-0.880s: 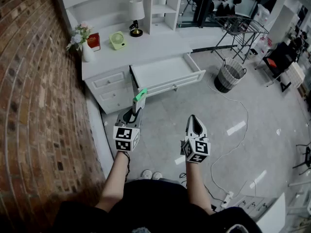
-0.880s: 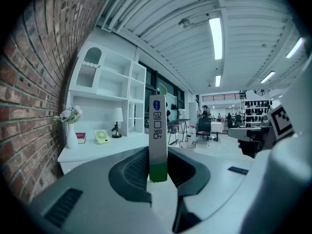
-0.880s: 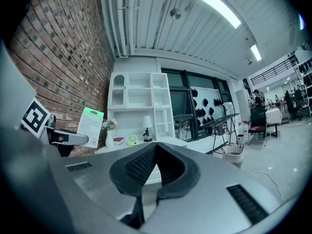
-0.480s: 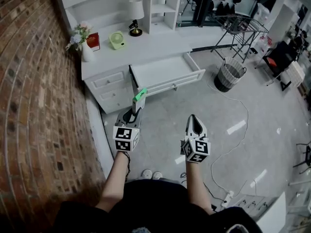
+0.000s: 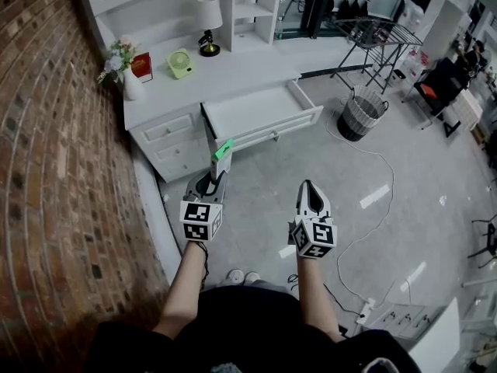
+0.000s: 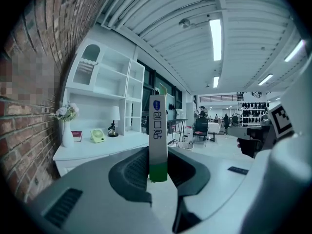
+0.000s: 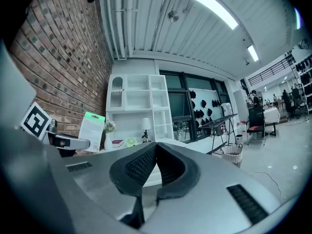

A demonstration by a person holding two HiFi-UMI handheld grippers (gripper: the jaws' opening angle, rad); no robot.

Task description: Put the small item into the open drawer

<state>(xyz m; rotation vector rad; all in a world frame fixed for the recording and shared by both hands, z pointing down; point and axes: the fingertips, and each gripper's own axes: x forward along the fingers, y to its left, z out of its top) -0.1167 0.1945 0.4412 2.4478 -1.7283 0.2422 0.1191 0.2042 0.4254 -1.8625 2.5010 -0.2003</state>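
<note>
My left gripper (image 5: 217,169) is shut on a small flat box (image 5: 223,151), white with a green end, held upright above the floor in front of the white desk (image 5: 233,72). In the left gripper view the box (image 6: 158,135) stands edge-on between the pads, its green end down. The open drawer (image 5: 260,115) sticks out from the desk, just beyond the box, and looks empty inside. My right gripper (image 5: 311,194) is shut with nothing in it, level with the left one and further right. The right gripper view shows the box (image 7: 91,131) at the left.
On the desk stand a vase of flowers (image 5: 124,72), a red box (image 5: 141,66), a green fan (image 5: 181,63) and a lamp (image 5: 207,23). A brick wall (image 5: 46,169) runs along the left. A wire basket (image 5: 361,115), a rack (image 5: 377,41) and a white cable (image 5: 384,185) lie to the right.
The desk and drawer have shifted slightly up and left in the head view. Both grippers keep their places and the box stays held.
</note>
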